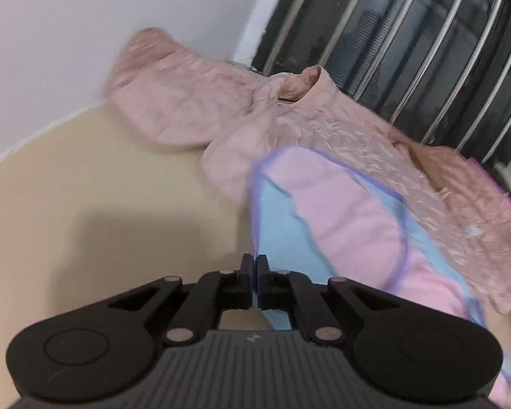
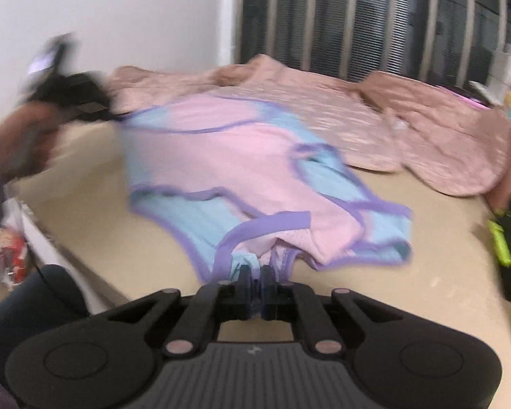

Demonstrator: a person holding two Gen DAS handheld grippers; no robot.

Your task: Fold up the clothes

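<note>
Jaws first: the left gripper (image 1: 254,262) is pinched right down, no gap to speak of, with a thin edge of the pink and blue garment (image 1: 340,211) caught between its fingers. Over on the right wrist view, the right gripper (image 2: 255,274) is clamped tight too, biting a bunched fold of that same garment (image 2: 228,156) at its near, purple-trimmed hem.

Out from the jaws, the garment is spread across the beige tabletop (image 2: 426,266): pink panels in the middle, light blue at the sides, purple binding along the edges. It is rumpled, its near right corner doubled over on itself. Its far side lies over the edge of a dusty-pink quilted jacket (image 2: 408,126), which is laid out flat along the back of the tabletop, sleeve out to the left and collar towards the window.

From the right wrist view, the left gripper (image 2: 68,92) shows as a dark blur at the garment's far left corner, held in the person's left hand (image 2: 20,136). Everything there is smeared, so the exact contact is hard to read.

Further out: a black and neon-yellow item (image 2: 507,242) sits at the right edge of the tabletop, well apart from the garment. A white wall (image 1: 85,34) and a barred window (image 1: 426,51) lie behind.
</note>
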